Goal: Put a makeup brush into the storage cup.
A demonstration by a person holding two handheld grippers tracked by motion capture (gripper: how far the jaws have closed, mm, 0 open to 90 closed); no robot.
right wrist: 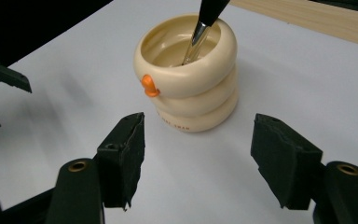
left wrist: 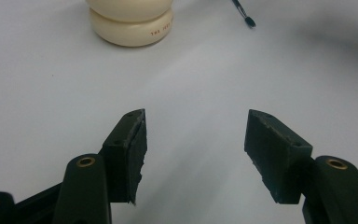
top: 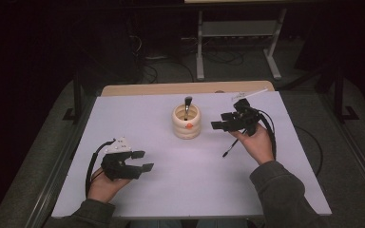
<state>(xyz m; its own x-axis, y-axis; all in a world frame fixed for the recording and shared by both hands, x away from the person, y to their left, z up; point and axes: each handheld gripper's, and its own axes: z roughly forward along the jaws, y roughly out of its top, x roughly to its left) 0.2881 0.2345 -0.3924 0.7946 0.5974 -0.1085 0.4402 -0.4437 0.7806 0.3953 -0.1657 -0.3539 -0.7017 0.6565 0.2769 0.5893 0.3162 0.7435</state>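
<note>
Right now the right gripper (top: 226, 122) is hovering beside the cream ribbed cup (top: 187, 122), its jaws standing released with nothing between them. Seen in the right gripper view, the cup (right wrist: 188, 74) is sitting just ahead of the jaws, a little above the gap between them, apart from both pads. A small orange knob (right wrist: 149, 86) is sticking out of the cup's rim on the side facing the jaws. A metal utensil with a dark handle (right wrist: 200, 28) is leaning inside the cup, its tip resting on the cup's bottom.

The left gripper (top: 140, 161) is resting low over the white worktop (top: 180, 175), well apart from the cup, and its jaws are likewise gaping with only bare worktop between them. In the left gripper view the cup's base (left wrist: 131, 21) is lying far ahead of the jaws and off to the left of the gap. A thin black cable end (left wrist: 244, 15) is lying ahead and slightly right of those jaws.
</note>
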